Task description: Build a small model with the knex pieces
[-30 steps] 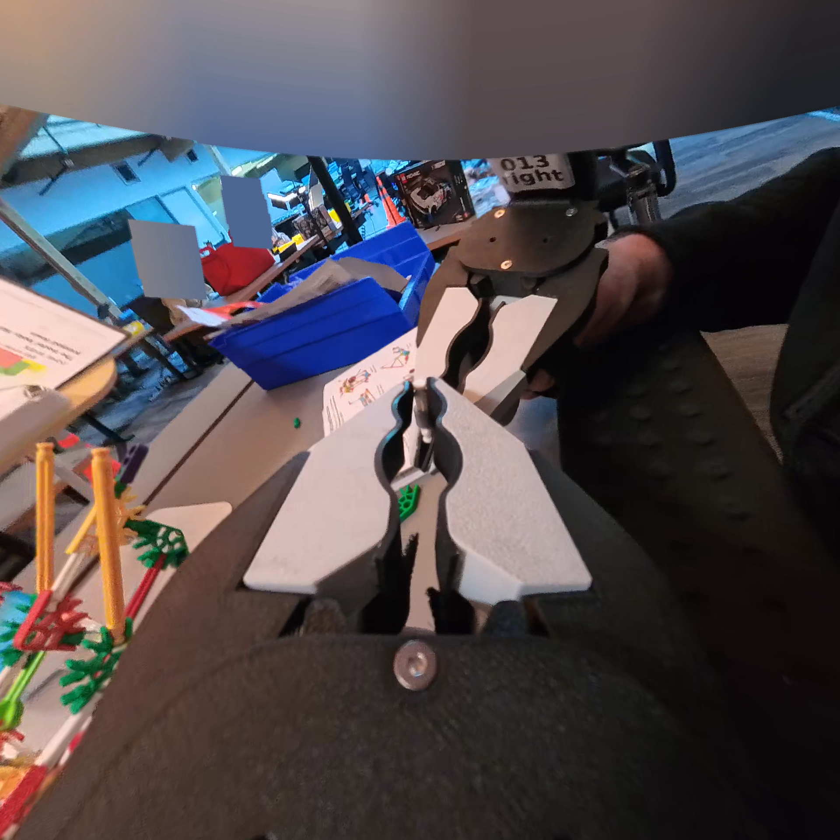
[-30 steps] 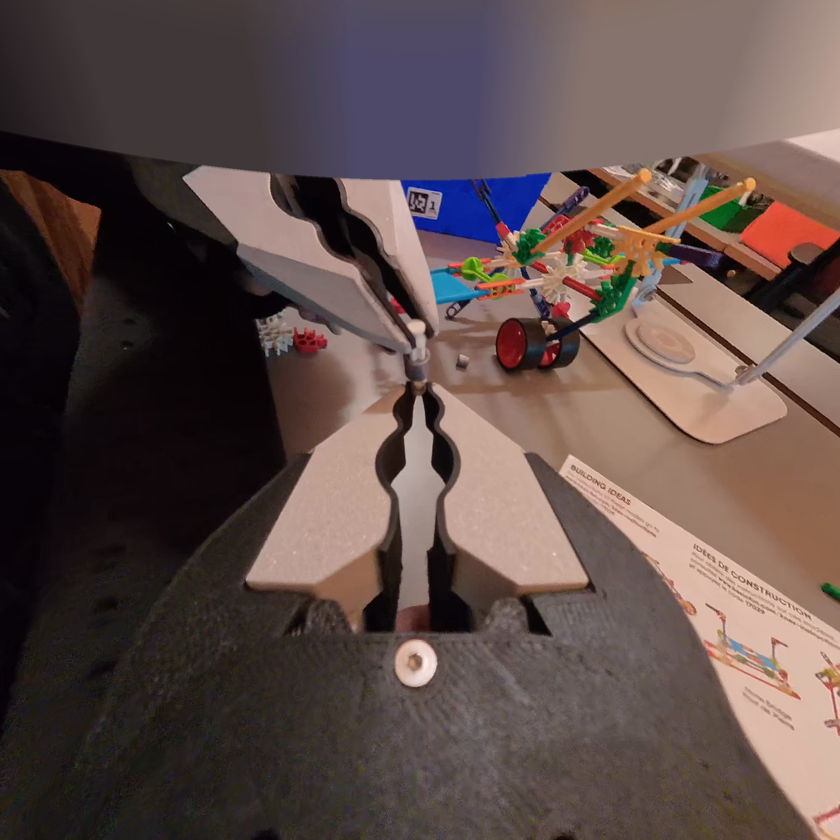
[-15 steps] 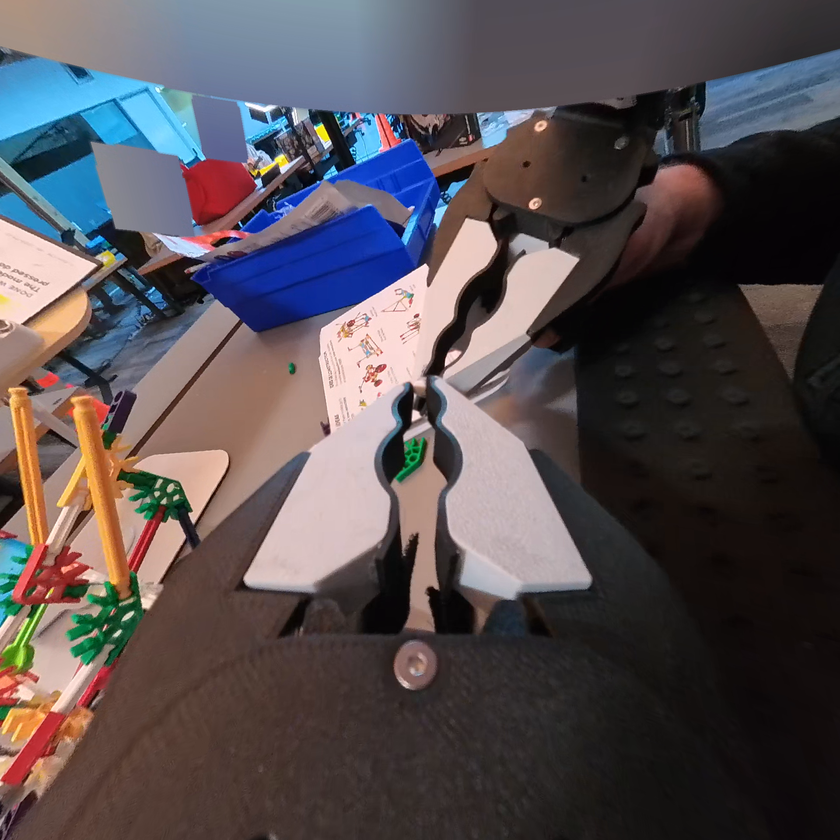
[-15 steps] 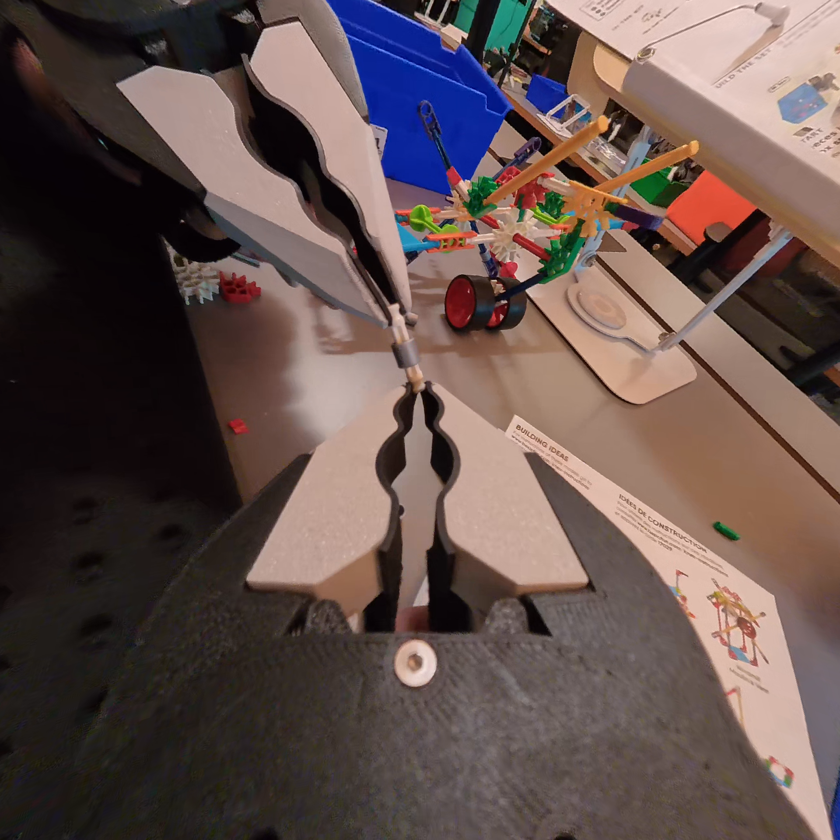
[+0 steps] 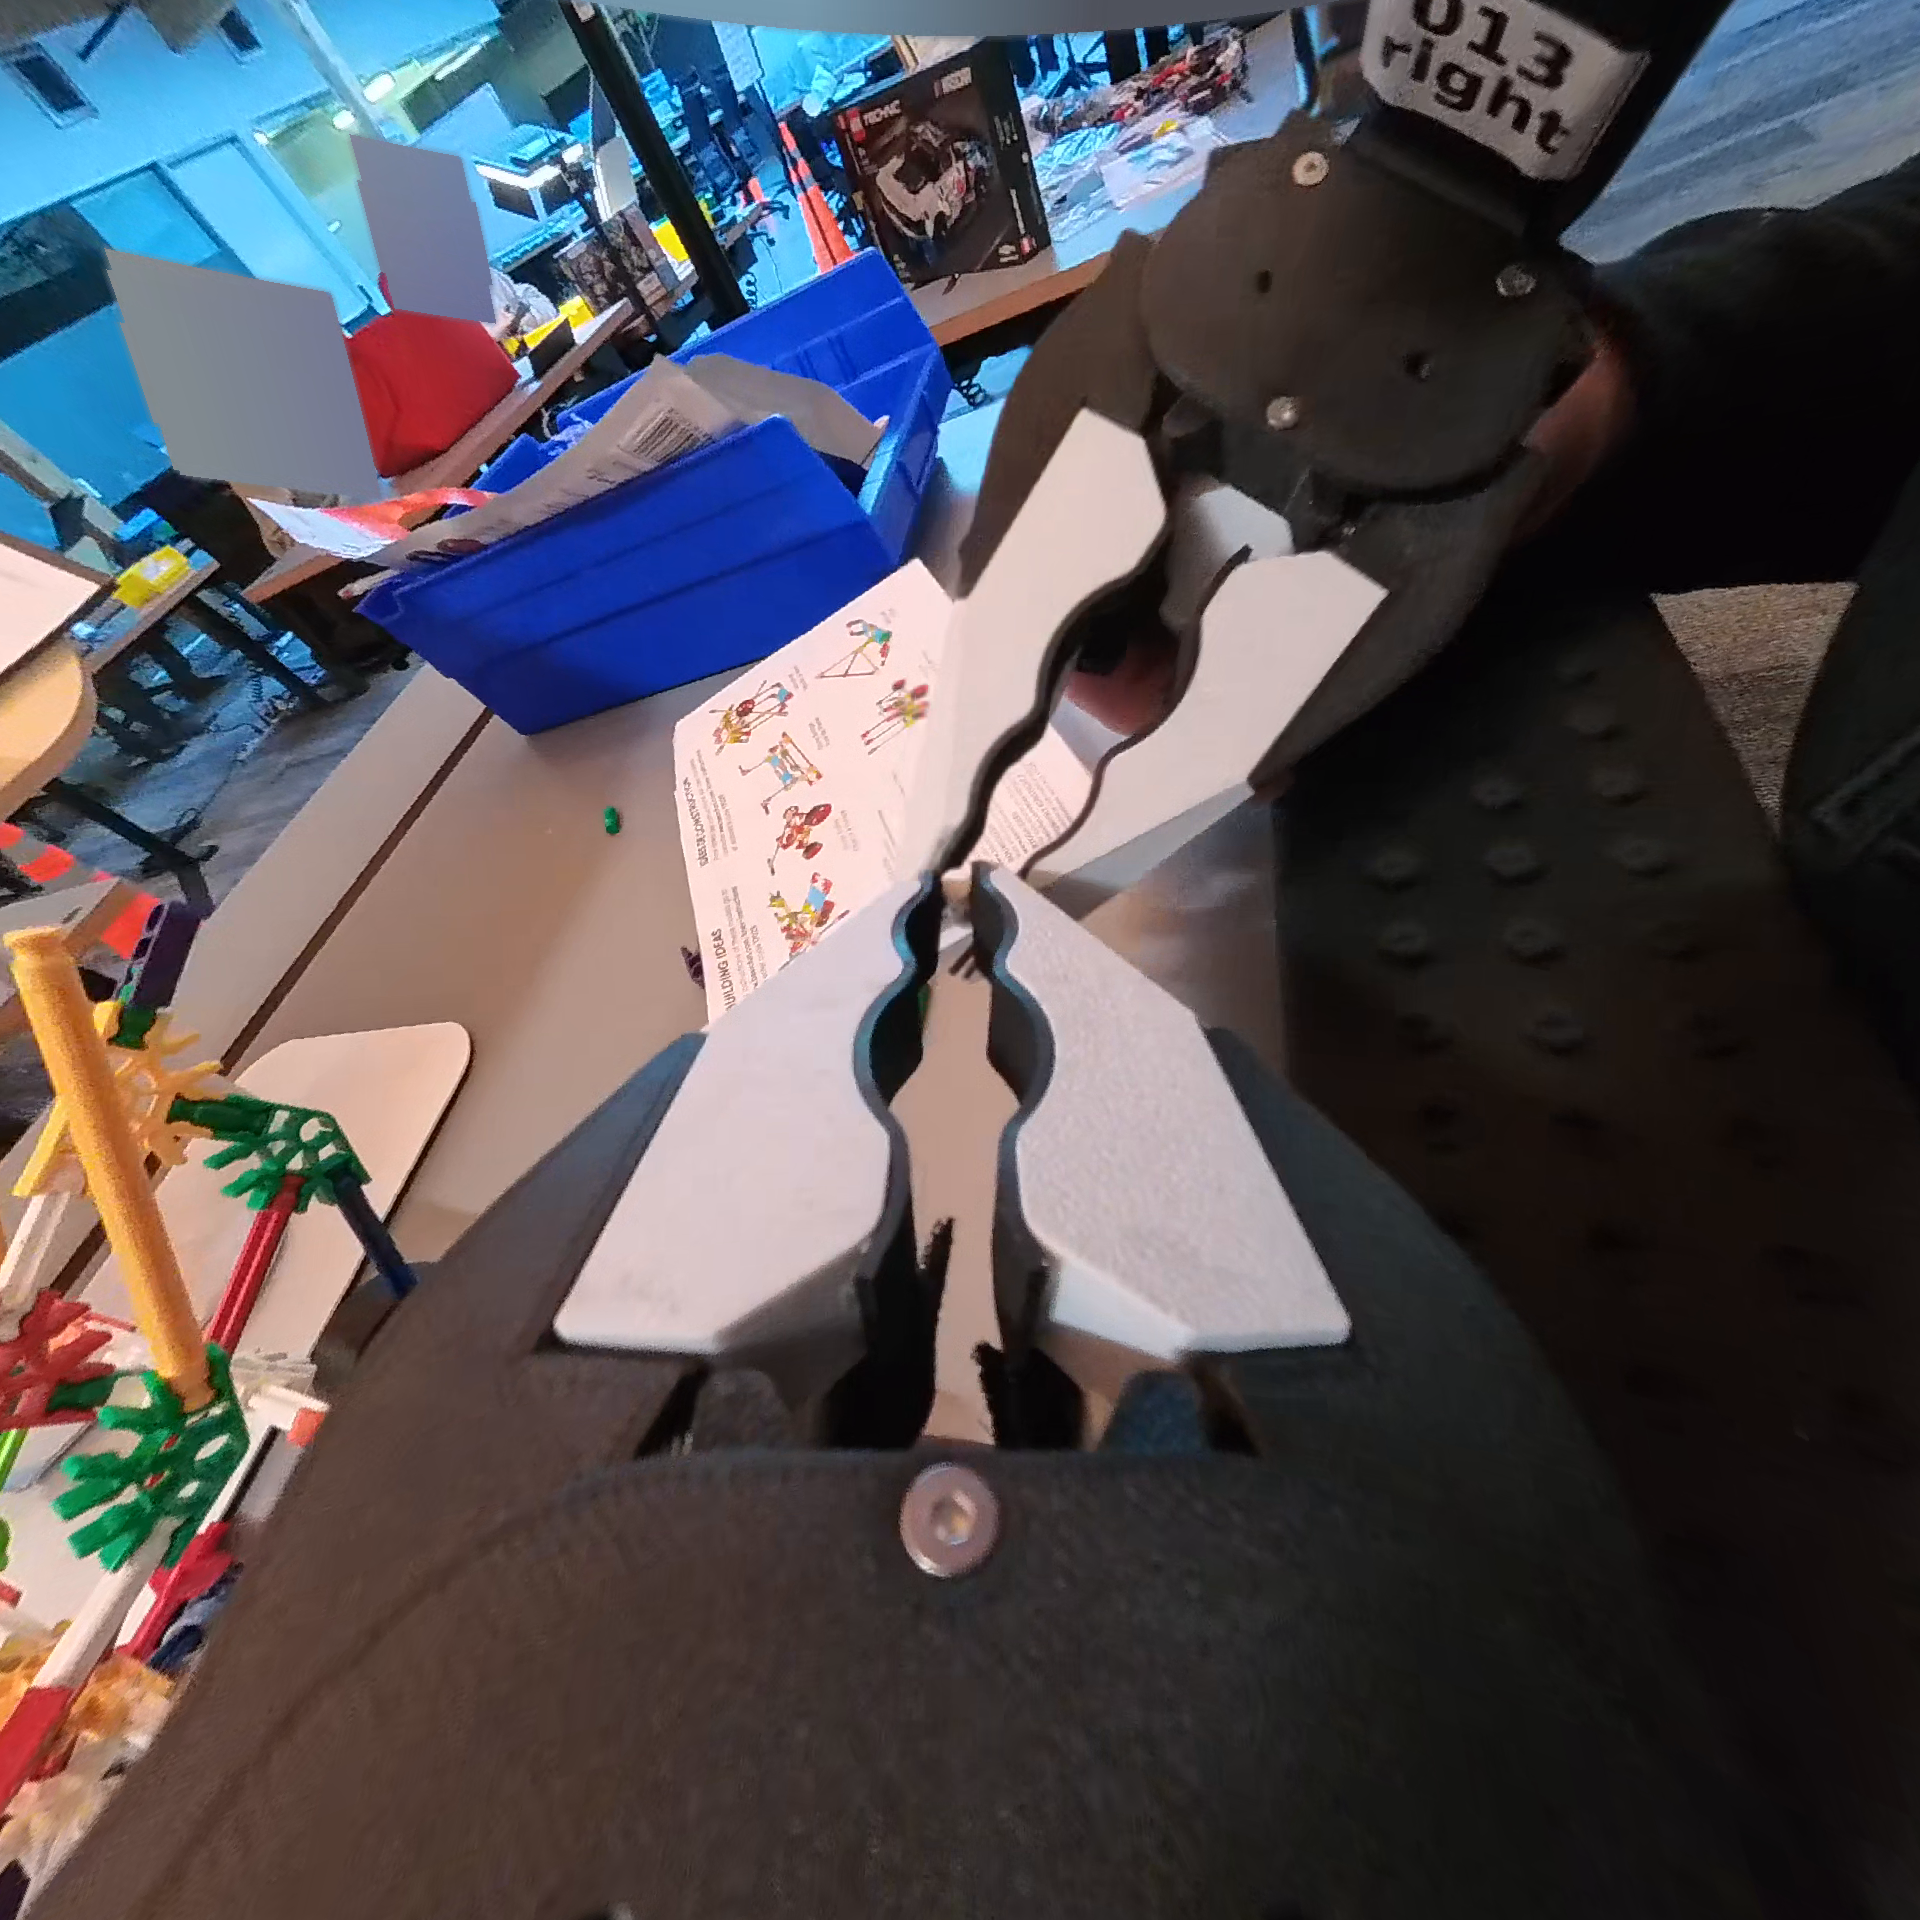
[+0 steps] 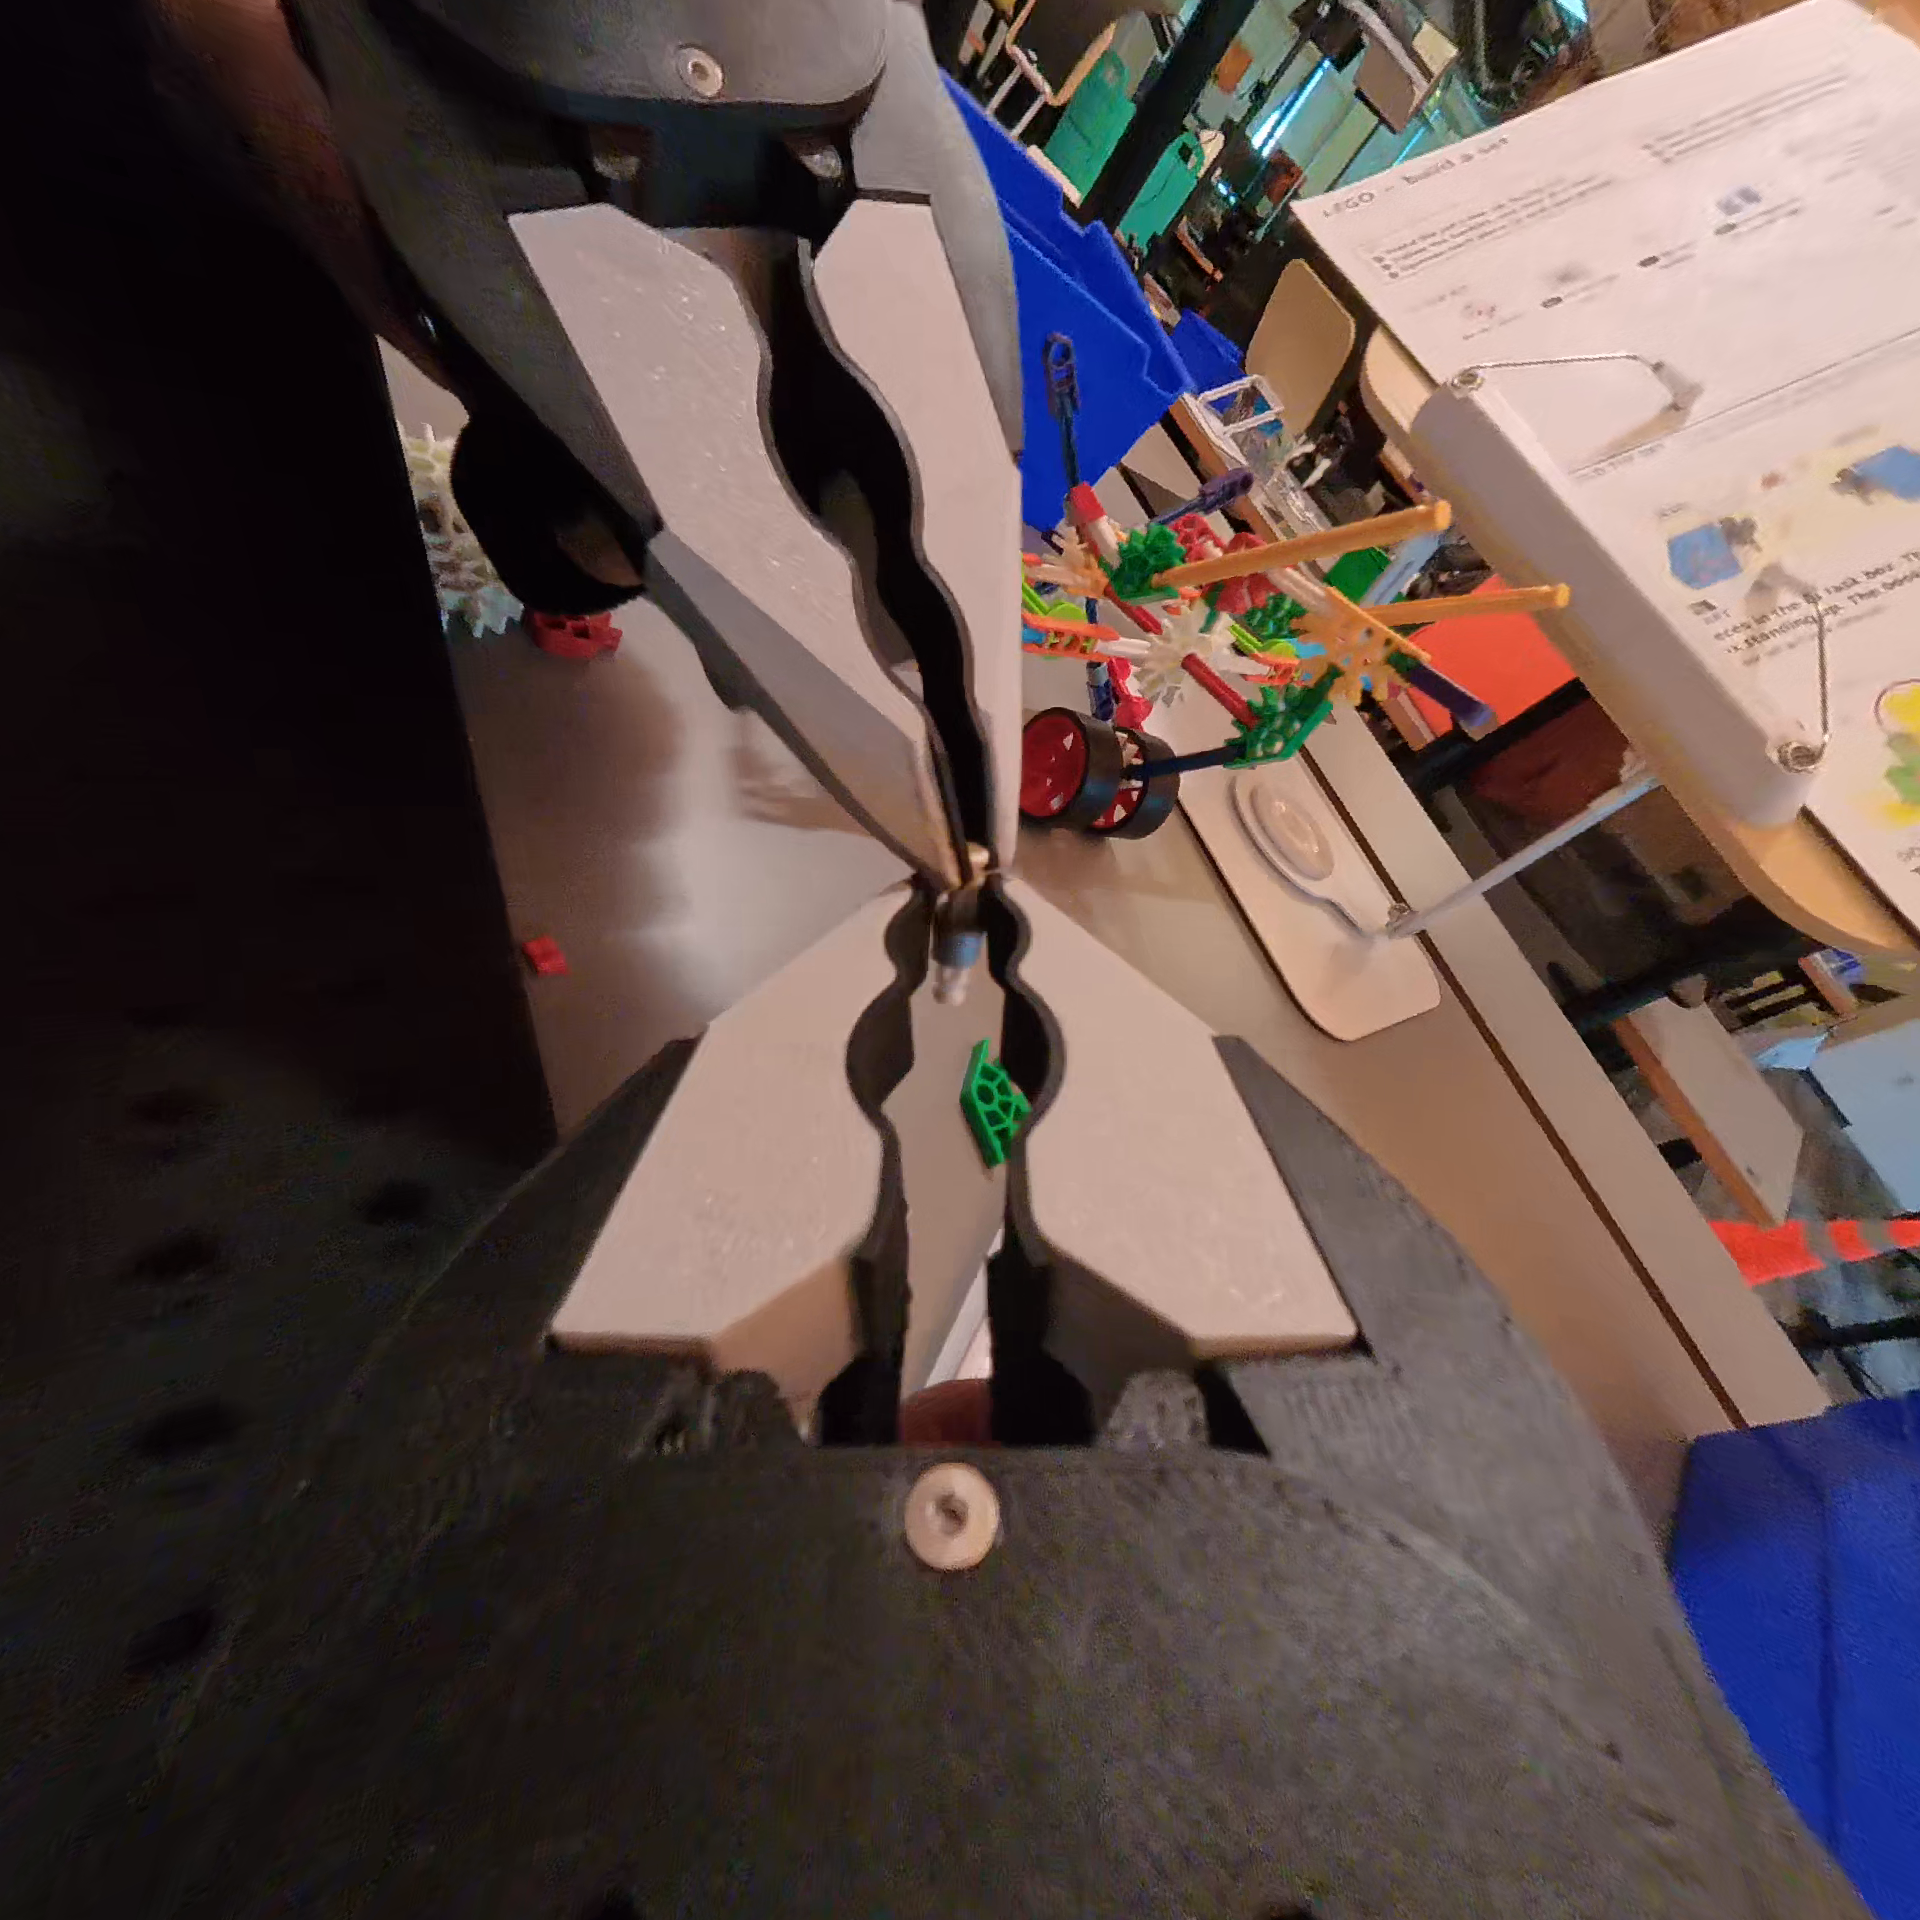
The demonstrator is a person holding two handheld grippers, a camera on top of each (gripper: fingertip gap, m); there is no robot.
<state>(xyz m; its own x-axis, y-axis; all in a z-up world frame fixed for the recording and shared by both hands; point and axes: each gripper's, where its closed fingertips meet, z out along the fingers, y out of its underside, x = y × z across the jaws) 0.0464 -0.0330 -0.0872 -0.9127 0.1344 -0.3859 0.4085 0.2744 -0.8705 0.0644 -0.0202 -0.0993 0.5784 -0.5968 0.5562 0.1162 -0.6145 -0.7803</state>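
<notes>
We pinch a short rod [image 6: 954, 940] between the tips of both grippers, held in the air above the table [image 6: 644, 831]. Our right gripper [image 6: 954, 914] clenches one end, our left gripper [image 6: 961, 847] the other. The rod looks light, stiff and slick, best gripped at its ends. A green connector [image 6: 992, 1101] lies on the table below.

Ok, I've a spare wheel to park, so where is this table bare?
Bare table lies between the blue bin, the instruction sheet and the white stand base, save one green bit. Another patch runs from the red brick to the wheeled model. It is crowded where the left gripper and right gripper pinch the small rod.
</notes>
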